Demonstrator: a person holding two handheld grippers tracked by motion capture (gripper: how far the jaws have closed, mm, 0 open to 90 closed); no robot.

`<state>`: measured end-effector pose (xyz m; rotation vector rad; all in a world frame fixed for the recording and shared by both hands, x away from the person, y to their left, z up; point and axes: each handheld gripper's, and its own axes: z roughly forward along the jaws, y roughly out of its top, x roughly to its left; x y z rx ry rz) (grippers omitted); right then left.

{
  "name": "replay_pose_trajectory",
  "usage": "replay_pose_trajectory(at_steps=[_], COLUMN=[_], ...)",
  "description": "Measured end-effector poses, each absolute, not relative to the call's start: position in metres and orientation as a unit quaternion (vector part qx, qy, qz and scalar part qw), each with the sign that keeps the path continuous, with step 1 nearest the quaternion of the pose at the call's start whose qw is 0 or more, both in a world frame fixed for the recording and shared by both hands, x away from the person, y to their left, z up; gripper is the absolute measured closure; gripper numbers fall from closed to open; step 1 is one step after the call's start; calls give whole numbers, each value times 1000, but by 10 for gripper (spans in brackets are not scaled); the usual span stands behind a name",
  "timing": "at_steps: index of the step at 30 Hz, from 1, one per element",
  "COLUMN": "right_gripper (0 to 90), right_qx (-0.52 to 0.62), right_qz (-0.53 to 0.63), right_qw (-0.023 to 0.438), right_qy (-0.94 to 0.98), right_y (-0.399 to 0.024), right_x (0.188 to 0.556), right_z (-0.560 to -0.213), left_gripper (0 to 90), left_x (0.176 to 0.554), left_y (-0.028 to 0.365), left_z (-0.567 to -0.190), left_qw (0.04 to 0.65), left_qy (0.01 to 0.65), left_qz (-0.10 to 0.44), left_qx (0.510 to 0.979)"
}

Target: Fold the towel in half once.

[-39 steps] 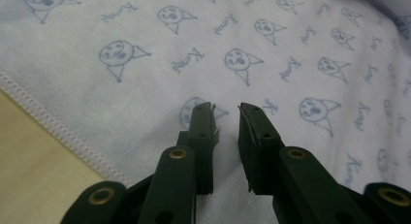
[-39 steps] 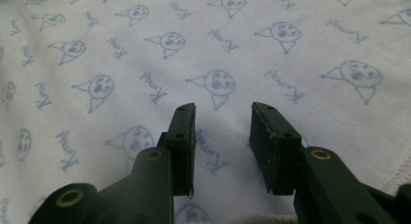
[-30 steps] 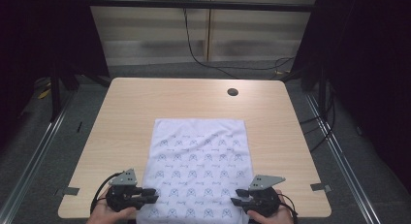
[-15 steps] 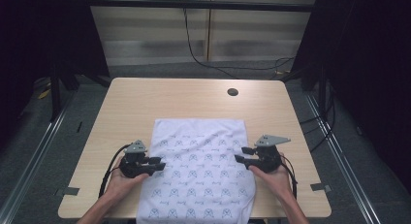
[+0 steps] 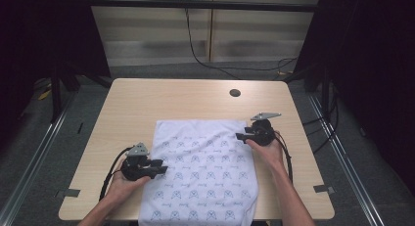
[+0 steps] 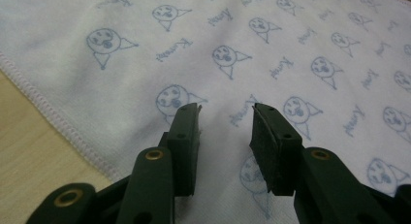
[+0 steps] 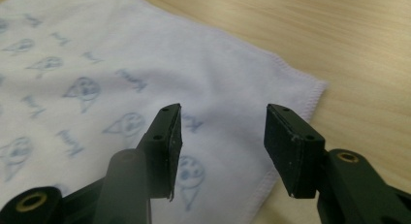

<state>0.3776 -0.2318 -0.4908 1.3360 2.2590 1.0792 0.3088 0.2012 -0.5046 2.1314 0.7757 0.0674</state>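
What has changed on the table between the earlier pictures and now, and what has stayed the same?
Both grippers moved up along the cloth's sides, away from the near edge: the left gripper to its left edge, the right gripper further, to the far right corner. Both have just been opening their jaws; nothing is gripped between them. The cloth lies flat as before, and the table with its dark round spot is unchanged.

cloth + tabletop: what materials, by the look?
Cloth: looks like soft knit or woven cotton, matte white, printed with blue faces and script; stitched hem along its edge. Tabletop: probably wood-grain laminate, light and smooth with fine streaks; real veneer can't be ruled out.
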Motion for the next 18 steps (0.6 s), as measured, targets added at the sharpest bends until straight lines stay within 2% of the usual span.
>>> replay_pose_trajectory(at_steps=[9,11,14,18], right_gripper=[481,531,660,718], right_qx=[492,493,482,472], right_qz=[356,354,345,352], right_qw=[163,177,182,169], right_qy=[778,775,785,791], right_y=[-228,-226,-224,-224], right_x=[401,397,391,373], right_z=[-507,-508,-506,-506], left_gripper=[624,624,624,624], left_x=[309,308,302,287], left_y=[202,203,205,209], left_z=[-506,-505,-505,-503], left_qw=[426,427,427,421], left_qy=[308,305,302,290], left_qz=[25,21,12,-10], left_qx=[850,851,852,859])
